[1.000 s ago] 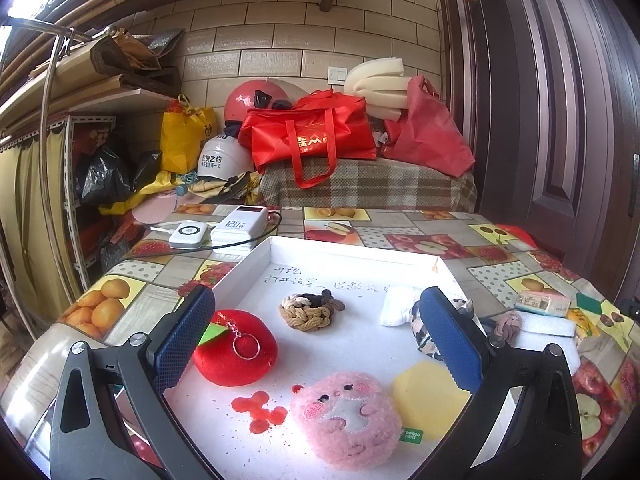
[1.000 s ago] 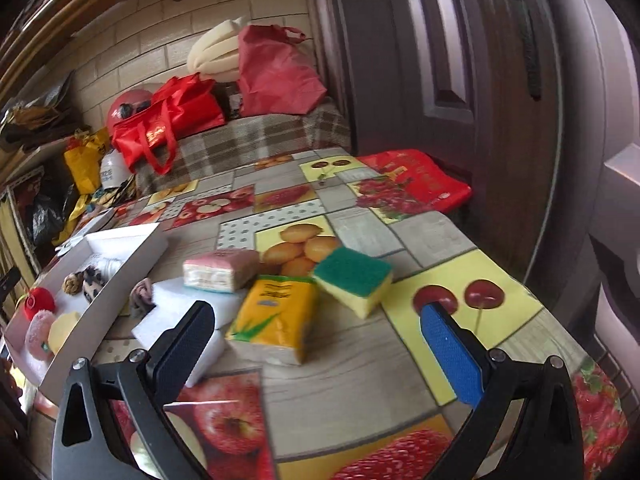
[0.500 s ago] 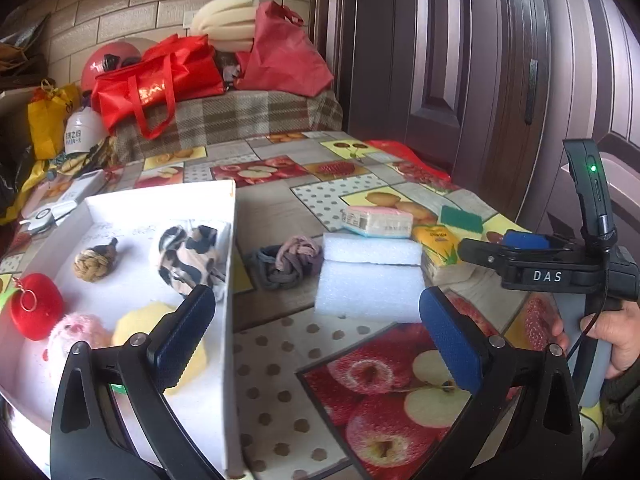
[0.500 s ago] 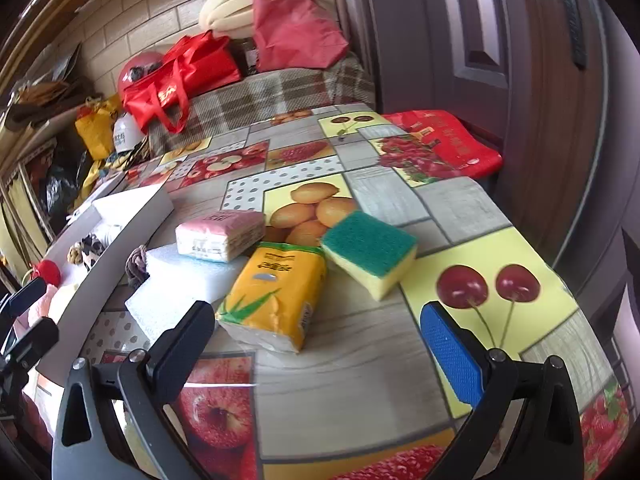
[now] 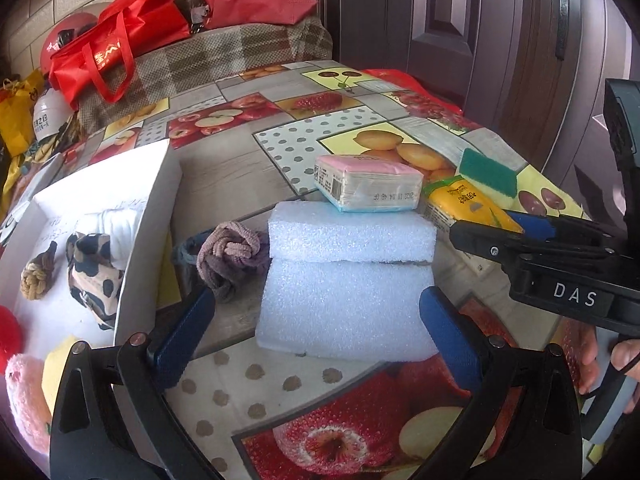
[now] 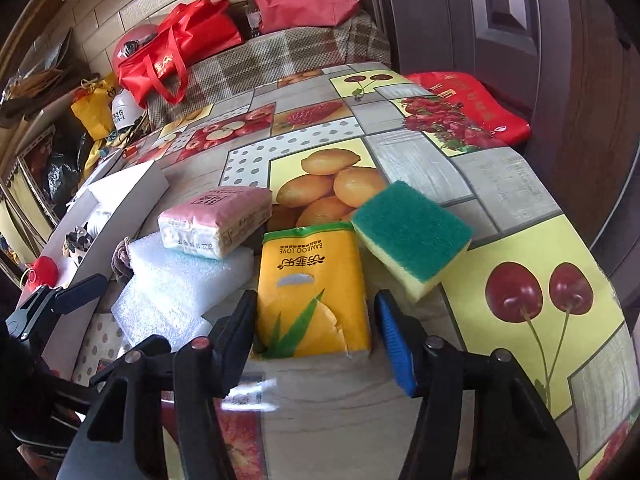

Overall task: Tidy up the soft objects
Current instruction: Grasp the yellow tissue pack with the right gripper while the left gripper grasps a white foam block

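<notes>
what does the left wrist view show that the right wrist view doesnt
Only the left wrist view: the pink plush and the brown knotted rope in the white tray, and a person's hand on the right hand-held gripper's handle.

Only the right wrist view: the red bag at the table's far edge, and the right hand-held gripper closing around the yellow tissue pack, pads not yet pressing.

Both: white foam blocks, pink tissue pack, green sponge.

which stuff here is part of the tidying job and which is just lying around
Part of the job: white foam blocks, pink tissue pack, yellow tissue pack, green sponge, knotted hair tie, white tray.

Just lying about: red bag, helmet, plaid blanket.
</notes>
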Available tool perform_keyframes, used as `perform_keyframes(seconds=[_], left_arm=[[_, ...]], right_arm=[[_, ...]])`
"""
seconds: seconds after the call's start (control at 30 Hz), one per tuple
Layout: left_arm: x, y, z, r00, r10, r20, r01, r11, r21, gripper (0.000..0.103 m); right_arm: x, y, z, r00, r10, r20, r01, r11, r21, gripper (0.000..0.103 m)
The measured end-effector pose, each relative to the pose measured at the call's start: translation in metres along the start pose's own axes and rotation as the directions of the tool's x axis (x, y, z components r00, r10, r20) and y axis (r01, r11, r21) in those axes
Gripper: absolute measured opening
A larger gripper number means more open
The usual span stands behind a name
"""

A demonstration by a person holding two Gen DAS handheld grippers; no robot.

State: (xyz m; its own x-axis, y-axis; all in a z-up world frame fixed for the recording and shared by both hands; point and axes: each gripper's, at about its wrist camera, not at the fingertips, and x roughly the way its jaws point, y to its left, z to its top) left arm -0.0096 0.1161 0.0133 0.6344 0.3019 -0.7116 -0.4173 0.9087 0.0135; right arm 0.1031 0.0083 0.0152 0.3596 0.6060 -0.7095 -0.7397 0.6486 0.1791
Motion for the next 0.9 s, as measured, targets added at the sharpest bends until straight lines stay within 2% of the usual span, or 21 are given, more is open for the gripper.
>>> perform_keyframes(seconds=[0.1,0.17,0.27,0.37,0.53,0.63,0.67,0.7,0.73,0.8,0.9], left_arm=[[0.002,-0.007,0.003,1.000,-0.002,0.006,0.001,0.999,0.036,0.103],[-0.006,-0.010,0.001,0.999,-0.004,0.040,0.002,0.999,0.052,0.103],[-0.015,-0.006,-0.002,0.997,-0.042,0.071,0.040,0.999,0.035,0.103],[-0.010,-0.005,0.000,0.997,-0.073,0.039,0.072,0.997,0.029,0.103],[0.015,-0.018,0.000,0.994,-0.055,-0.090,0.062,0.995,0.077,0.103],[0.019,-0.018,0.000,0.994,-0.044,-0.098,0.052,0.996,0.073,0.101],[0.018,-0.015,-0.001,0.994,-0.057,-0.094,0.063,0.996,0.059,0.095],[0.016,-0.010,-0.001,0.994,-0.073,-0.085,0.077,0.996,0.040,0.091],[0.014,-0.007,0.000,0.993,-0.090,-0.074,0.092,0.996,0.022,0.091],[0.007,-0.002,-0.001,0.993,-0.109,-0.041,0.109,0.994,-0.002,0.091],[-0.017,-0.002,-0.005,0.992,-0.112,0.065,0.111,0.994,0.008,0.091]], right_arm=[[0.001,0.001,0.000,1.000,-0.008,-0.005,0.008,1.000,-0.002,0.060],[0.001,0.003,0.001,1.000,-0.013,-0.007,0.013,1.000,-0.008,0.060],[0.002,0.002,0.002,1.000,-0.004,-0.006,0.004,1.000,-0.004,0.062],[0.003,0.003,0.003,1.000,-0.006,-0.007,0.006,1.000,-0.002,0.064],[0.005,0.004,0.005,1.000,-0.020,-0.010,0.020,1.000,-0.008,0.071],[0.007,0.007,0.005,0.999,-0.038,-0.019,0.037,0.999,-0.020,0.071],[0.007,0.007,0.005,0.999,-0.038,-0.018,0.038,0.999,-0.022,0.070],[0.007,0.007,0.005,0.999,-0.031,-0.017,0.031,0.999,-0.021,0.065],[0.006,0.007,0.005,1.000,-0.018,-0.013,0.018,1.000,-0.017,0.049],[0.004,0.004,0.004,1.000,0.010,-0.003,-0.010,1.000,-0.001,0.049],[-0.006,-0.002,0.000,0.998,0.050,0.033,-0.051,0.998,0.037,0.049]])
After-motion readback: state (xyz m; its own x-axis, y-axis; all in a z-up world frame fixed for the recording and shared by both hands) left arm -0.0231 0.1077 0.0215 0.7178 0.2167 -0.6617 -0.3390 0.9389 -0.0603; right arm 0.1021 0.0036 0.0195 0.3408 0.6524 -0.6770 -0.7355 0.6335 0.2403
